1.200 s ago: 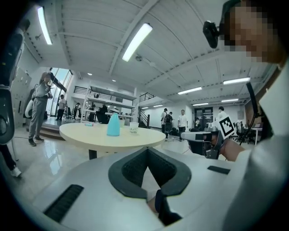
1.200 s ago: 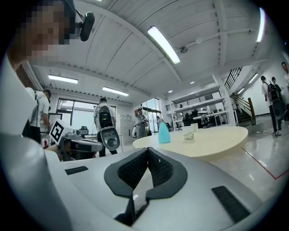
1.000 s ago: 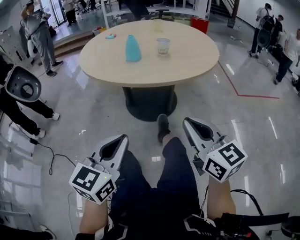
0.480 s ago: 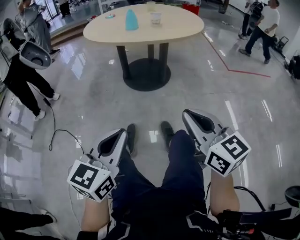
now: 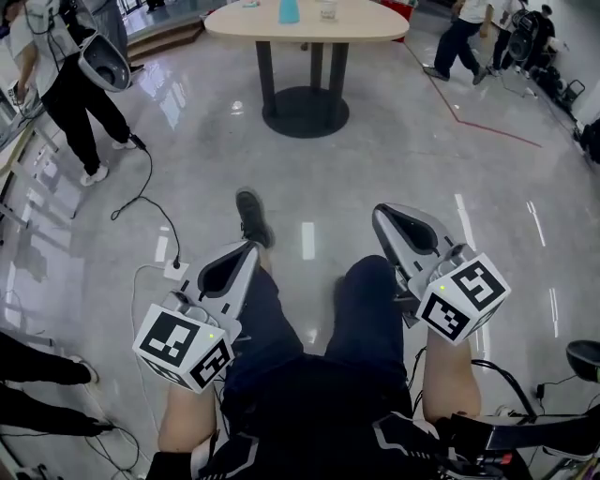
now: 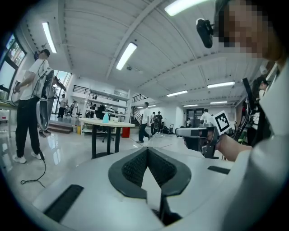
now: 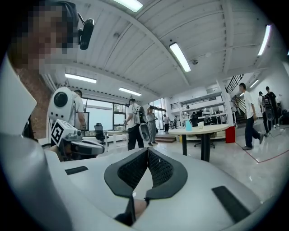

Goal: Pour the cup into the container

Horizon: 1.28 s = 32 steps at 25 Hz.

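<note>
Table: a round table (image 5: 366, 23) with a light top and one dark foot is seen at the far end of the glossy floor (image 5: 394, 169); all places below are given from it.
Cup: the clear cup (image 5: 327, 8) is stood upright on the table top, near its middle. What is inside cannot be told.
Container: the blue container (image 5: 289, 10) is stood on the same top, just beside the cup, at its left in the head view. The two are not touching.
Left gripper: the left gripper (image 5: 249, 247) is held well apart from the table and is pointed toward it. Its jaws are pressed together and nothing is kept between them.
Right gripper: the right gripper (image 5: 380, 212) is held equally far from the table, beside the left one. Its jaws are also fully closed and nothing is gripped.
Shoe: one dark shoe (image 5: 249, 216) is set on the floor between the grippers and the table.
Cable: a black cable (image 5: 150, 202) is laid on the floor, left of the table and nearer to the grippers.
People: several people (image 5: 75, 84) are seen standing on both sides of the table, away from it.
</note>
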Tool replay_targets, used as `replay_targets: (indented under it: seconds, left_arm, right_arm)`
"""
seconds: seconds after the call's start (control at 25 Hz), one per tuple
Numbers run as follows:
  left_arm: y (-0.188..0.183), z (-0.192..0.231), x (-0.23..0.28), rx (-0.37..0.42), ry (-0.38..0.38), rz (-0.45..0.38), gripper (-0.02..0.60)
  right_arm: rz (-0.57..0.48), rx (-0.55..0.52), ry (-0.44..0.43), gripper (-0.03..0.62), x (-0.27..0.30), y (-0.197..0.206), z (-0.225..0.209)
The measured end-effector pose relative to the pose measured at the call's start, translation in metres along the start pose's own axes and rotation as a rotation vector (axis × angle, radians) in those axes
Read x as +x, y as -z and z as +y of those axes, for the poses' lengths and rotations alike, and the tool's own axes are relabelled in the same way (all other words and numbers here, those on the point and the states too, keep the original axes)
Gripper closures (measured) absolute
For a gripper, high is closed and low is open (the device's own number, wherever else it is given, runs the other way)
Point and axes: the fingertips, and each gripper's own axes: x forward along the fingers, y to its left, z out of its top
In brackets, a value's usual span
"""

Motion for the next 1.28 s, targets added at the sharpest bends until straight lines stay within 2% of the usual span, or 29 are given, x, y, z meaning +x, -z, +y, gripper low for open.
replay_targets:
  seconds: [0.28,0.56,0.92,1.08,1.28]
  left_arm:
    - [0.013,-0.08,-0.056,0.036,0.008,0.022,0.58]
    - [0.035,-0.119,-0.077,0.028,0.024,0.035,0.58]
    - [0.029,-0.127,-0.077,0.015,0.037,0.01,0.58]
    - [0.023,-0.121,-0.065,0.029,0.025,-0.006,0.58]
    - [0.015,-0.116,-0.061,0.062,-0.004,-0.037,0.58]
  right_arm:
    - [-0.018,0.019,0.013,0.588,-0.082,0.003,0.037]
    - [-0.031,0.025,0.007,0.588,-0.124,0.015,0.058]
    - [-0.031,0.009,0.004,0.588,-0.136,0.007,0.065]
    - [-0.047,0.009,0.002,0.588,-0.126,0.001,0.059]
    - [-0.071,-0.02,0.04,0.588,-0.122,-0.009,0.048]
